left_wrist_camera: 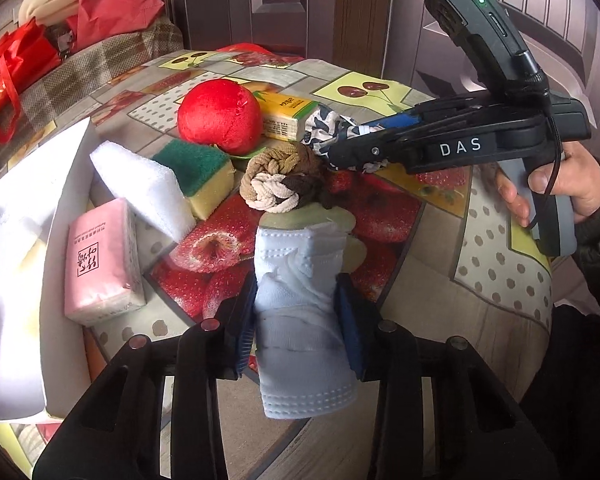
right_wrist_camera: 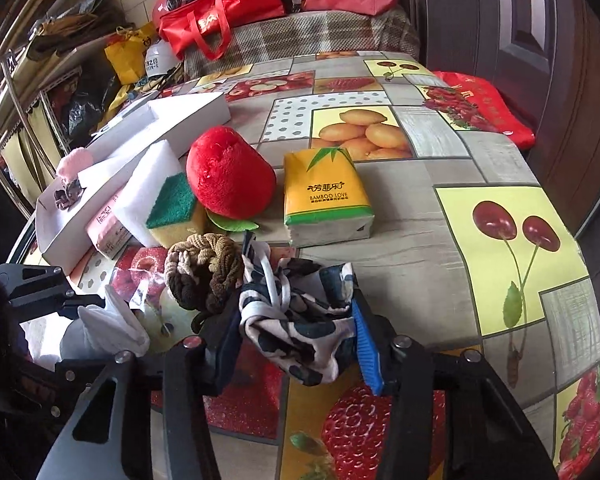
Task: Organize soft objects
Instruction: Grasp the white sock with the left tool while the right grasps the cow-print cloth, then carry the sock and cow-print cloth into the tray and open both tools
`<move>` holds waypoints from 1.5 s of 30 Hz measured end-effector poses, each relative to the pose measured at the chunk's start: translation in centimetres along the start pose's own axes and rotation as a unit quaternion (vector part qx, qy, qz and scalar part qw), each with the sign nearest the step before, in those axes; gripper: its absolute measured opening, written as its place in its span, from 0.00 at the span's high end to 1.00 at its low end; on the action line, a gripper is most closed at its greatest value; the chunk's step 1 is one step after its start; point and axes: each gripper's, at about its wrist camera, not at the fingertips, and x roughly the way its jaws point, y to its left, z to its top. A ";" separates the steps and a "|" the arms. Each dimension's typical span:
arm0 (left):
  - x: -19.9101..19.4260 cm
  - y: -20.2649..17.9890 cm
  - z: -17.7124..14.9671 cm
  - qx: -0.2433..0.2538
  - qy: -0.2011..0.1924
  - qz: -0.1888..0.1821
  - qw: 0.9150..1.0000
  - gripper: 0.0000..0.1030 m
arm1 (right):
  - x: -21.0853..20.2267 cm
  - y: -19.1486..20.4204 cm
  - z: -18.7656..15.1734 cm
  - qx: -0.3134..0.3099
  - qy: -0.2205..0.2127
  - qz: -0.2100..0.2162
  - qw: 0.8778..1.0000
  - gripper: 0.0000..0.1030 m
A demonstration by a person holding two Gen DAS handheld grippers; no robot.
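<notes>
My left gripper [left_wrist_camera: 296, 320] is shut on a pale blue sock [left_wrist_camera: 300, 304], held above the table; the sock also shows in the right wrist view [right_wrist_camera: 108, 328]. My right gripper [right_wrist_camera: 296, 332] is shut on a navy-and-white patterned cloth [right_wrist_camera: 300, 320], which also shows in the left wrist view [left_wrist_camera: 332, 126]. A braided brown and cream hair tie bundle [left_wrist_camera: 280, 178] [right_wrist_camera: 204, 272] lies between them. A red plush fruit [left_wrist_camera: 220, 116] [right_wrist_camera: 230, 172], a white foam block [left_wrist_camera: 144, 184], a green-yellow sponge [left_wrist_camera: 200, 172] [right_wrist_camera: 172, 212] and a white box [left_wrist_camera: 24, 264] [right_wrist_camera: 140, 136] lie to the left.
A yellow tissue pack [right_wrist_camera: 324, 196] [left_wrist_camera: 284, 116] lies beyond the plush. A pink tissue pack [left_wrist_camera: 100, 260] leans against the box. The fruit-print tablecloth [right_wrist_camera: 440, 220] covers the table. Red bags [right_wrist_camera: 220, 12] sit on a bench behind; doors stand at the back right.
</notes>
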 end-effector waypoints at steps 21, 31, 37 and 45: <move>-9.2 10.8 -3.6 -0.118 -0.219 0.178 0.952 0.66 | -3.5 8.6 1.1 -0.028 -0.224 0.005 0.974 0.60; -10.4 16.0 -4.9 -0.181 -0.234 0.216 0.931 0.66 | -0.6 13.8 2.0 -0.085 -0.208 0.031 0.974 0.60; -11.3 20.2 -6.4 -0.248 -0.235 0.225 0.912 0.66 | 0.7 18.2 2.2 -0.144 -0.204 0.052 0.967 0.60; -11.3 22.2 -7.0 -0.289 -0.231 0.222 0.902 0.66 | 3.5 22.7 3.2 -0.198 -0.162 0.111 0.960 0.60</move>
